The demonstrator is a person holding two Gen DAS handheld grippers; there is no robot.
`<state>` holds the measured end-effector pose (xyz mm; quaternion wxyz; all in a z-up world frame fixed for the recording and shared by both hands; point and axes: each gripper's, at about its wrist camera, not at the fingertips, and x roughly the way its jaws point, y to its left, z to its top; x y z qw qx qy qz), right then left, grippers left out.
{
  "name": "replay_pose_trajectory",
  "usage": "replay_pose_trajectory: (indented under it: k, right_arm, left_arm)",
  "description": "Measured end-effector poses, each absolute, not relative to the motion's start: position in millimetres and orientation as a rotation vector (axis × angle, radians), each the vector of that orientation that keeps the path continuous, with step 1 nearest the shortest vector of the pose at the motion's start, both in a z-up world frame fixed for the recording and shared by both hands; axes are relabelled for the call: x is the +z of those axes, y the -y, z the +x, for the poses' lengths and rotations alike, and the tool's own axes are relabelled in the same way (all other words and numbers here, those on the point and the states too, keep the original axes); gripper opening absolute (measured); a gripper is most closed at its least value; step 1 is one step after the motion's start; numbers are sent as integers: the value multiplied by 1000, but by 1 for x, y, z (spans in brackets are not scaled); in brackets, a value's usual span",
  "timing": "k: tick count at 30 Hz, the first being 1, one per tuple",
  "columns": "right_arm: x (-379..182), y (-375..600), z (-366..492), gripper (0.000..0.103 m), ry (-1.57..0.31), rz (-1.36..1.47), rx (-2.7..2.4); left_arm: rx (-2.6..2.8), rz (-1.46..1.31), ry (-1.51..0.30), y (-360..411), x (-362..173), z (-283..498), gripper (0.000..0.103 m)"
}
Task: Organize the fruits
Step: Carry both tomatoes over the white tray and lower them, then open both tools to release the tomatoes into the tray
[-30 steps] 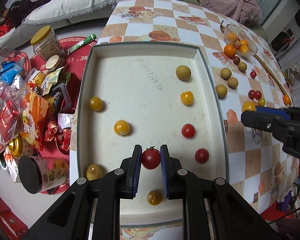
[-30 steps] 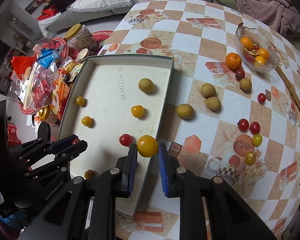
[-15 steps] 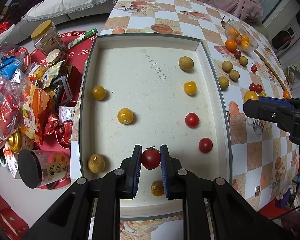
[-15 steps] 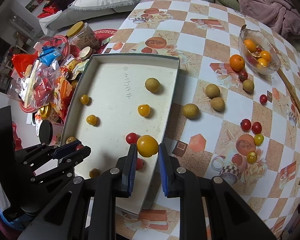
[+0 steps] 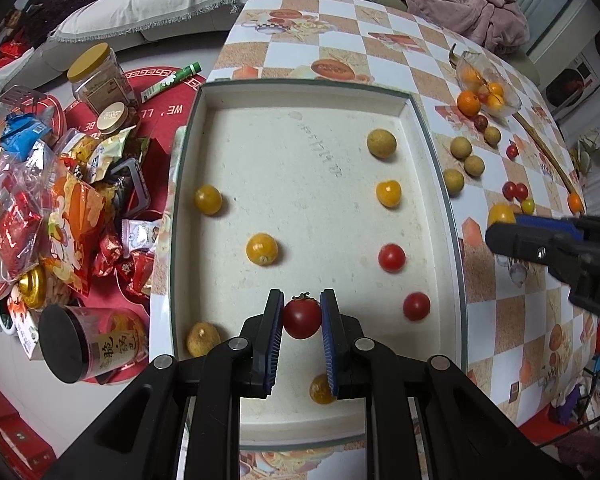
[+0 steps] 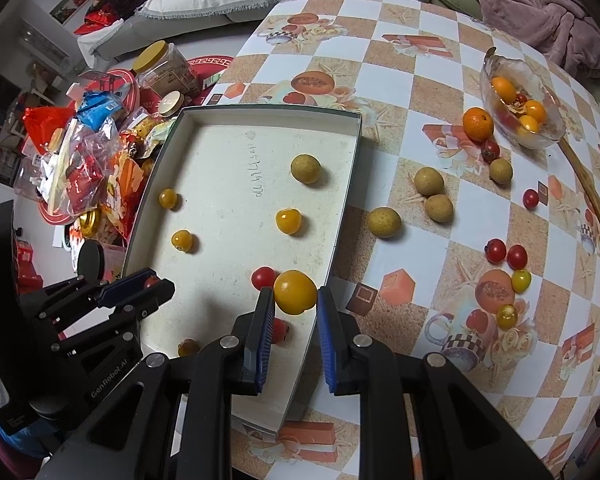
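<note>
A white tray [image 5: 312, 92] lies on the checkered table and holds several yellow tomatoes, red tomatoes and brown longans. My left gripper [image 5: 301, 316] is shut on a red cherry tomato [image 5: 301, 317] above the tray's near middle. My right gripper [image 6: 294, 294] is shut on a yellow tomato [image 6: 295, 291] above the tray's right wall [image 6: 340, 216]. It also shows at the right of the left wrist view [image 5: 536, 240]. The left gripper shows at the lower left of the right wrist view [image 6: 140, 286].
Loose longans [image 6: 384, 222], red tomatoes [image 6: 506, 254] and an orange [image 6: 477, 123] lie on the table to the right of the tray. A glass bowl [image 6: 536, 136] of fruit stands at the far right. Snack bags [image 5: 52, 208] and jars [image 5: 88, 344] crowd the floor to the left.
Both grippers have risen and drawn back a little with their fruits still held. The fruits in the tray have not moved.
</note>
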<state>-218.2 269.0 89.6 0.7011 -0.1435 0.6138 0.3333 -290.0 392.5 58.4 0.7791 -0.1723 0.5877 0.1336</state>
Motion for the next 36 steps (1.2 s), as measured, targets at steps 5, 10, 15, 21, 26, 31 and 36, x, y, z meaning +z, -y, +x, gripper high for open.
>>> replay_pose_trajectory:
  k: [5,10,15,21,26,31,36]
  right_arm:
    - [83,-272,-214,23,-1379,-312,740]
    - [72,-280,-212,23,-1397,-305,747]
    - [59,-292,-210,23,-1409,-300,759]
    - [42,-307,-205,23,-1419,-285,757]
    - [23,-312,-201,23,-1446,-274,743]
    - [12,-317,-203,23,-1449,-274,756]
    - [9,-322,-207,39,-1458,-273,790]
  left_arm:
    - [300,-370,-1249,-403,59,-279,20]
    - [316,-368,-1227,-415,57,-264,20]
    - [327,-356,-1207,-429,52,-243,20]
    - [334,-338,-1209,-443,37,-219,20]
    - [341,-327,-1227,-449,22,-207,20]
    - [353,-305,-1253,-448,11,-204,20]
    - [345,-289,-1253,-447,10,-204,26]
